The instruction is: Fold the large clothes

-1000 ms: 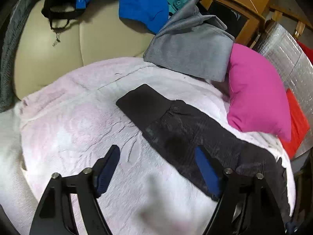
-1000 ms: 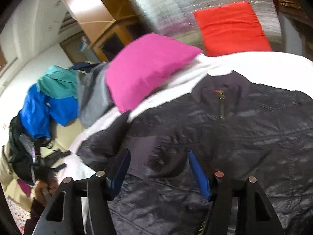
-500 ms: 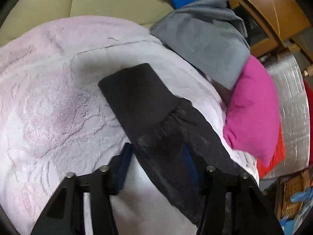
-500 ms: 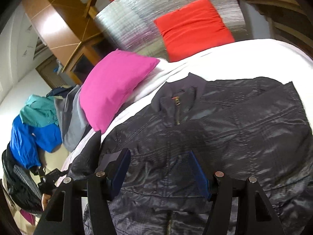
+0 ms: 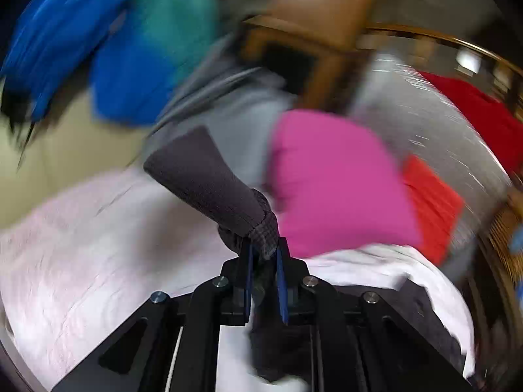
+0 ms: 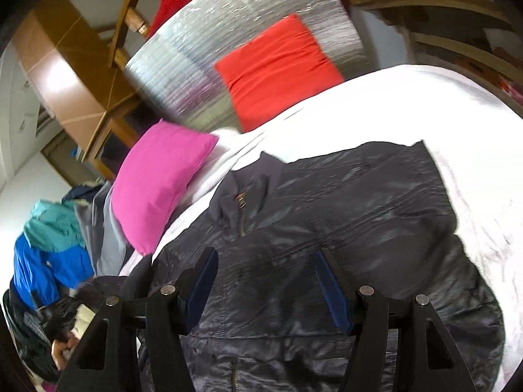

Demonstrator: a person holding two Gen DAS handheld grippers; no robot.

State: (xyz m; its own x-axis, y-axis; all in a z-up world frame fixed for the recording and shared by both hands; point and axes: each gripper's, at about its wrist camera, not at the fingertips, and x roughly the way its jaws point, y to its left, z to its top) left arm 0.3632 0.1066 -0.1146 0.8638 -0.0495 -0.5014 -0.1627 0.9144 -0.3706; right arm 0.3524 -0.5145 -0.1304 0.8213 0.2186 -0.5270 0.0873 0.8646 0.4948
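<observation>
Left tongs (image 5: pixel 264 256) apparently pinching jacket sleeve (image 5: pixel 209 176)

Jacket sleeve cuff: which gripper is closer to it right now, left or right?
Left. The left gripper is shut on the sleeve just behind its cuff, lifted off the blanket. The right gripper hangs open over the jacket body, gripping nothing.

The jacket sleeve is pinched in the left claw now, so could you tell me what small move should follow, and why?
Probably carry the sleeve across onto the jacket body: the left claw grips its cuff end, lifted off the bedspread, while the body lies flat.
</observation>
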